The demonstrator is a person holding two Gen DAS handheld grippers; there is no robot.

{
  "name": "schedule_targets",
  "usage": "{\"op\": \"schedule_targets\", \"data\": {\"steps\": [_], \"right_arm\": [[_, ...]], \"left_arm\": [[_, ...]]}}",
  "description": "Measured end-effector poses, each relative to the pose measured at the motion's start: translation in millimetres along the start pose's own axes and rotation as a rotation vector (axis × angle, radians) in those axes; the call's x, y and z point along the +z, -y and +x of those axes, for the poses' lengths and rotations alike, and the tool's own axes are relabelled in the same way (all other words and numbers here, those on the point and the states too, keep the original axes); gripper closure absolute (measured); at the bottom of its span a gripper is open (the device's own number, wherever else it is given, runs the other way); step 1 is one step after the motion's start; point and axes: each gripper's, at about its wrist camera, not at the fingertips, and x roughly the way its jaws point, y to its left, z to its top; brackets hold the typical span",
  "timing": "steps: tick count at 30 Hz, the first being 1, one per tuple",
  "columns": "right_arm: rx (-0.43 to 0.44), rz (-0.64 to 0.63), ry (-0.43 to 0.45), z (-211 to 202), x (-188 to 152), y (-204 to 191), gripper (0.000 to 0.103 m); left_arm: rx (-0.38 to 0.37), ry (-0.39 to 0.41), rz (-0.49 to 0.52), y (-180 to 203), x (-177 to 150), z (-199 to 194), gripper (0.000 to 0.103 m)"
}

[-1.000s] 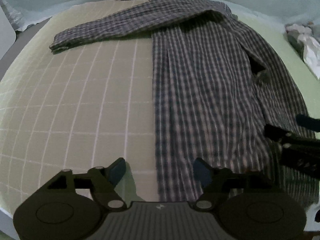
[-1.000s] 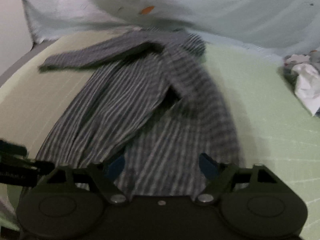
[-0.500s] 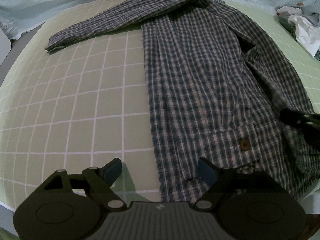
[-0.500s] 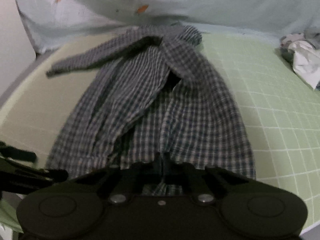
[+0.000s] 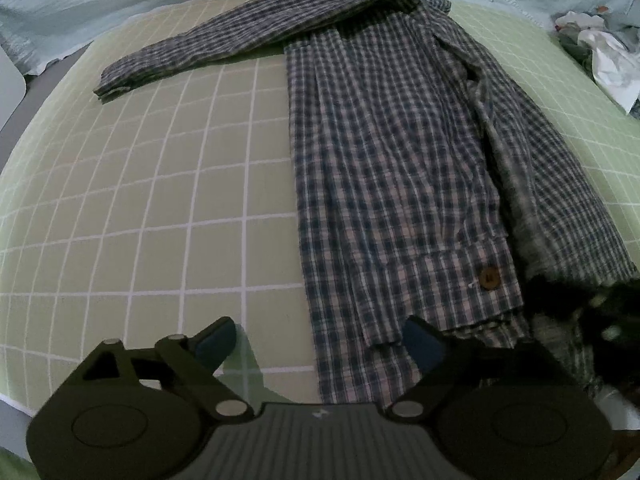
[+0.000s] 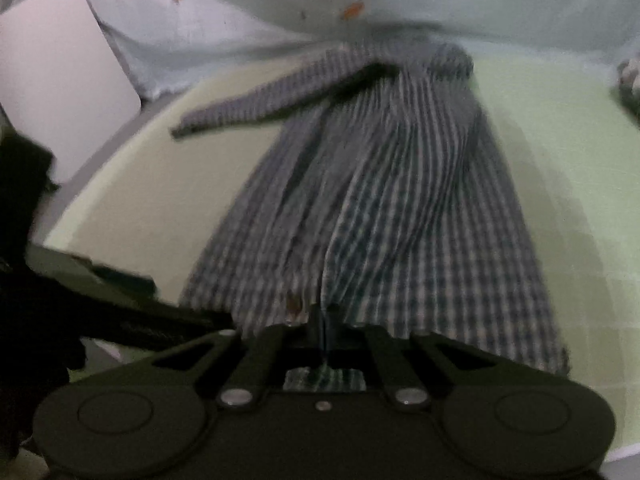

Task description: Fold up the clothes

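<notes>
Shirt (image 5: 384, 168) lay on mat (image 5: 160, 184), one sleeve (image 5: 224, 44) outstretched | left gripper (image 5: 316, 342) open over hem; right gripper (image 6: 324, 320) pinched hem | step: mid-fold, judged | next: matching left grasp

One plaid shirt (image 5: 392, 168), one grid mat (image 5: 160, 200), two grippers, one crumpled cloth pile (image 5: 600, 52).

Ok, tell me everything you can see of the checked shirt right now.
The checked shirt is dark-and-pale woven cloth, lying flat and lengthwise on the green gridded mat. One sleeve stretches out left; the other is folded down the body, its cuff showing a brown button. The right gripper is shut on its near hem; the left gripper hangs open over the hem.
</notes>
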Motion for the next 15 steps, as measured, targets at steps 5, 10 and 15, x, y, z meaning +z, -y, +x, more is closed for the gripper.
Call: {"op": "schedule_targets", "data": {"steps": [5, 10, 15], "right_arm": [[0.015, 0.012, -0.032, 3, -5, 2, 0.085], [0.011, 0.007, 0.038, -14, 2, 3, 0.059], [-0.043, 0.026, 0.050, -8, 11, 12, 0.056]], "left_arm": [[0.001, -0.010, 0.004, 2, -4, 2, 0.002], [0.001, -0.027, -0.003, 3, -2, 3, 0.001], [-0.006, -0.033, -0.008, 2, -1, 4, 0.000]]}}
